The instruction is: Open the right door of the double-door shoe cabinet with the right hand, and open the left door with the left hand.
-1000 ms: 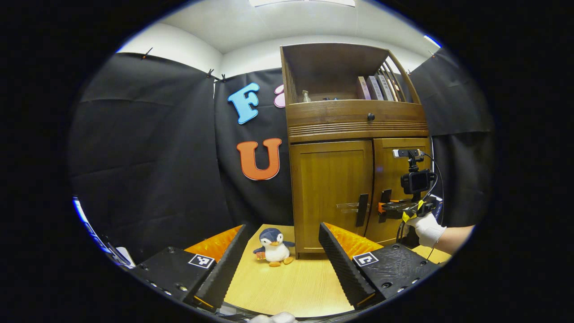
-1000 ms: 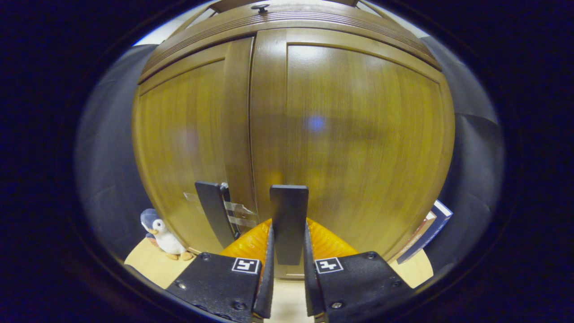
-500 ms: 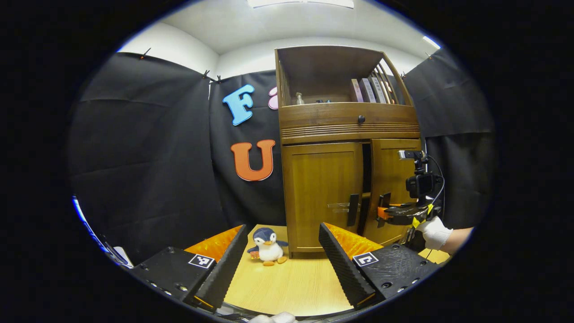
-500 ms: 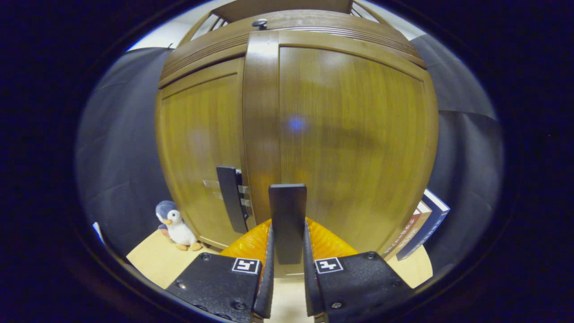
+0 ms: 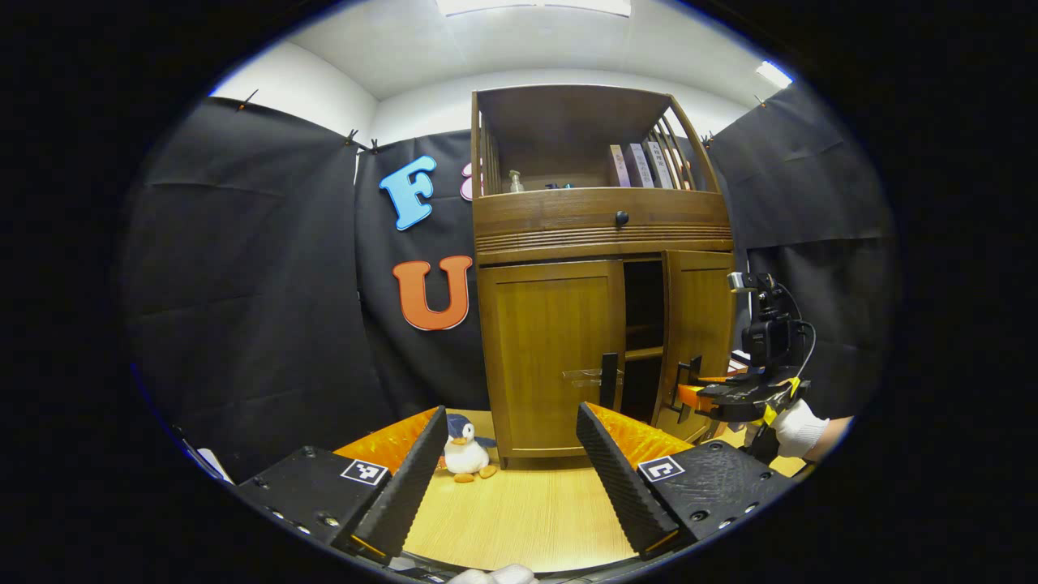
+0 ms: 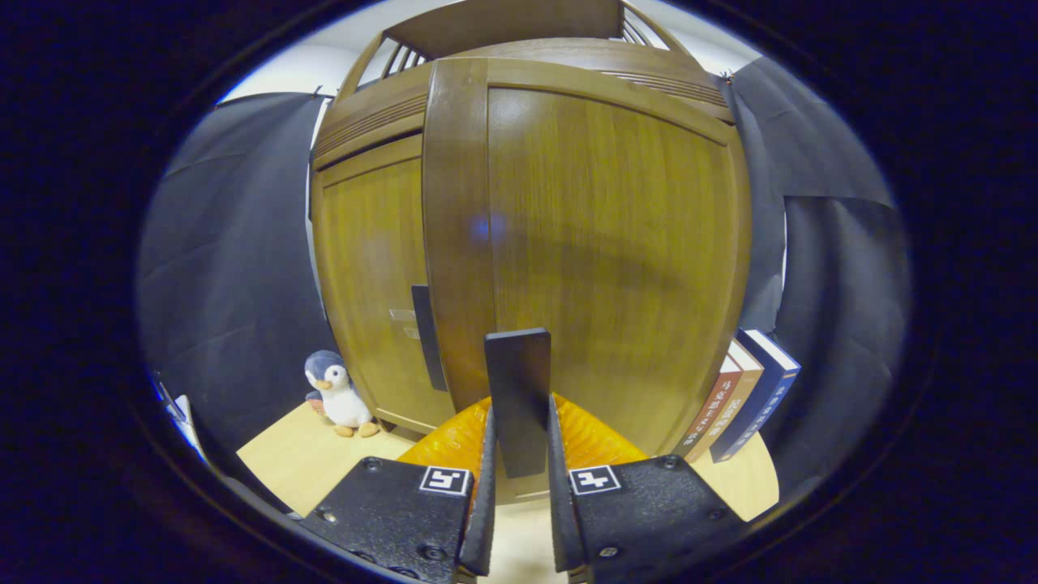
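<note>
Right tongs (image 6: 519, 454), clamped on the right door's handle (image 6: 517, 397), are swinging the right door (image 5: 699, 324) wider than a moment ago; left tongs (image 5: 511, 462), apart, are waiting, left door (image 5: 551, 349) shut at twelve o'clock.

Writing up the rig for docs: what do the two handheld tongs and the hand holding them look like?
Left tongs: black textured bodies with square white fiducial tags and ribbed fingers. Right tongs: same black body, a small black camera on a mast with a black cable, yellow-black tape at the grip. The hand wears a white knit glove.
</note>
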Demonstrator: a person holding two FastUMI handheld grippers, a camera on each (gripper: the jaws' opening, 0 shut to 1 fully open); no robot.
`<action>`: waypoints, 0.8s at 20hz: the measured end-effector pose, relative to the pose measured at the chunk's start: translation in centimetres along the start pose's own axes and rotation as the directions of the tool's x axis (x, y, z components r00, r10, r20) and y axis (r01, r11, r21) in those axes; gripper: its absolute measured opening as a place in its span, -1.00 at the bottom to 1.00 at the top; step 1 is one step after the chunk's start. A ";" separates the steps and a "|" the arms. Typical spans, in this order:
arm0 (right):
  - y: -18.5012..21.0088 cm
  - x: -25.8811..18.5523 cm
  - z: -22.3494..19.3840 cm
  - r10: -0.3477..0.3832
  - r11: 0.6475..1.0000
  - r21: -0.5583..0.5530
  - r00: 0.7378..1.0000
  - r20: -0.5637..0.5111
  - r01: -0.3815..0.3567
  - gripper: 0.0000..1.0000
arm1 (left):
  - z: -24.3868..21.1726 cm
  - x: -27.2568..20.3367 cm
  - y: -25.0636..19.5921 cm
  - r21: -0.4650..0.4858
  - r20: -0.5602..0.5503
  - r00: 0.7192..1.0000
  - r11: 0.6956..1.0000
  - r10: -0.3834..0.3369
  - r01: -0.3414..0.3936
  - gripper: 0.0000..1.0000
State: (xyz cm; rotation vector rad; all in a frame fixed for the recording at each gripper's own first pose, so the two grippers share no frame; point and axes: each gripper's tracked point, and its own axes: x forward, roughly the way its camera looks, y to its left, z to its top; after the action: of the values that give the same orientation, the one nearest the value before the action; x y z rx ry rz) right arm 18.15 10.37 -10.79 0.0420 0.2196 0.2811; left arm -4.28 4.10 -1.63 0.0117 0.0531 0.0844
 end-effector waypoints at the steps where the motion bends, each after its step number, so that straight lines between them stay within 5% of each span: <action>1: -0.2 -0.5 -0.2 0.003 1.000 0.003 1.000 0.000 -0.003 -0.36 | -0.1 0.1 -0.1 0.001 0.000 1.000 1.000 -0.005 0.005 0.92; 16: -5.2 -8.1 -2.4 -0.031 0.997 0.067 1.000 -0.004 0.031 -0.42 | -0.2 1.6 -4.5 0.007 -0.003 0.995 0.995 -0.100 0.100 0.92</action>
State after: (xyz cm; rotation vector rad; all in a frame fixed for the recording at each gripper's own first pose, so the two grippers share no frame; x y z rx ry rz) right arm 11.45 3.13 -11.79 0.1050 0.2322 0.2427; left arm -2.36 -0.22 -1.98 0.0159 0.0569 -0.0164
